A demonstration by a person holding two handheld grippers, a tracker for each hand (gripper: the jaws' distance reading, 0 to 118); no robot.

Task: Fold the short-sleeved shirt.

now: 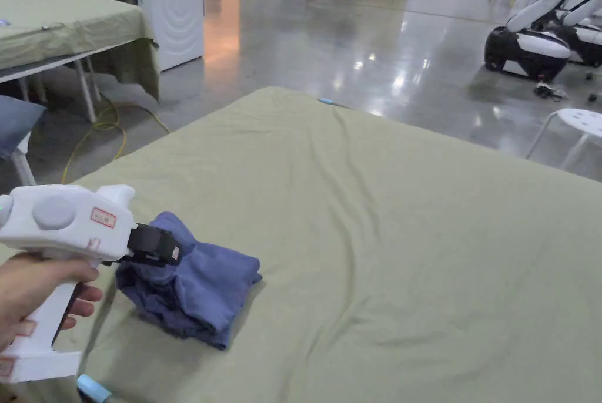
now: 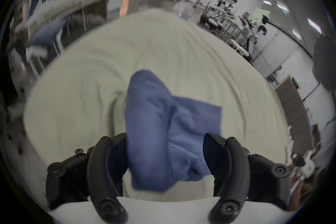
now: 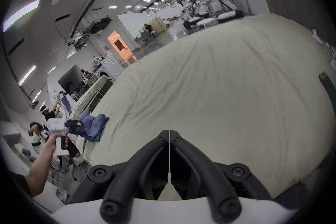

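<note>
The shirt point(image 1: 194, 292), blue and folded into a compact bundle, lies on the green cloth point(image 1: 411, 234) of the table, near the table's left front corner in the head view. The left gripper point(image 2: 165, 157), held in the left hand point(image 1: 35, 298), is at the shirt with its jaws spread apart; a raised fold of the shirt lies between them, against the left jaw and clear of the right jaw. The right gripper point(image 3: 169, 134) is well apart from the shirt, above bare cloth, its jaws closed tip to tip on nothing.
</note>
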